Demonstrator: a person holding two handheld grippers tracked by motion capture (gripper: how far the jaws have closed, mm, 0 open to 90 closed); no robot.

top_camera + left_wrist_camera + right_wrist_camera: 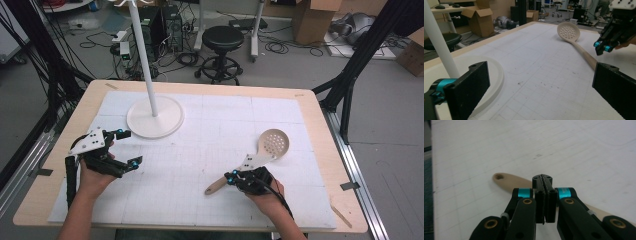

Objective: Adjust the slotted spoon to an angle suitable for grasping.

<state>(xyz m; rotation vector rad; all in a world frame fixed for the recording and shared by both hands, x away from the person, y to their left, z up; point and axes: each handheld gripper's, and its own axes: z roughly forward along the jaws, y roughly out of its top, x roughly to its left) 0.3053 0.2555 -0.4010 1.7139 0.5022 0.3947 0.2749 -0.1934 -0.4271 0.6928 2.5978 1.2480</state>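
white gridded mat covers the table; a white stand sits at its far left, its base round and its pole cut off at the top of the high view. left gripper rests near that base, jaws wide apart, nothing between them. slotted spoon lies on the mat at the right, bowl away from me, handle toward me. right gripper hovers right over the handle, jaws pressed together, empty. i judge this the approach to a pick: next it must open, then straddle the handle. whether the tips touch the wood, i can't tell.
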